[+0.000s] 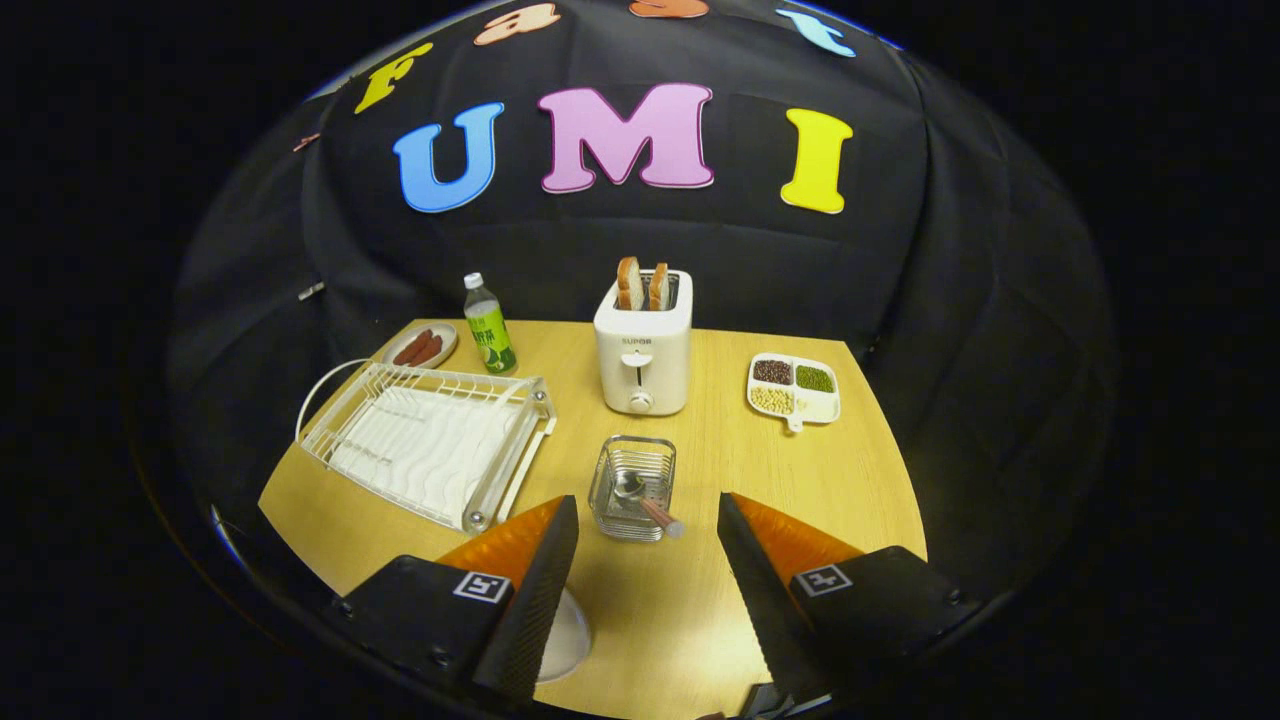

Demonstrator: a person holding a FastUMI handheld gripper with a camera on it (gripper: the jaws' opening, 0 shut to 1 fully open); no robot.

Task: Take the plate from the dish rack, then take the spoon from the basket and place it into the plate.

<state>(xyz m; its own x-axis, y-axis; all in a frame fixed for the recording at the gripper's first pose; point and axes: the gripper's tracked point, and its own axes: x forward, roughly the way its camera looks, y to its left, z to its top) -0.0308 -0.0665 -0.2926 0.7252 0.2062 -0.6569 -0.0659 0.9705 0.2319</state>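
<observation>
At the table's (700, 620) left edge sat the white wire dish rack (430, 440), its slots showing no plate; a small dish of sausages (420, 346) and a green bottle (489, 325) stood behind it toward the far edge. Near the front edge, a white plate (566, 640) peeked from under the left finger (530, 590). The gripper (648, 580) hung spread, pinching nothing. Just ahead of it, between the finger lines, stood the wire basket (633, 487) with the spoon (645, 500), bowl inside, handle slanting toward the right finger over the near rim. Behind stood a toaster (643, 350); right of it, a divided bean tray (794, 390).
</observation>
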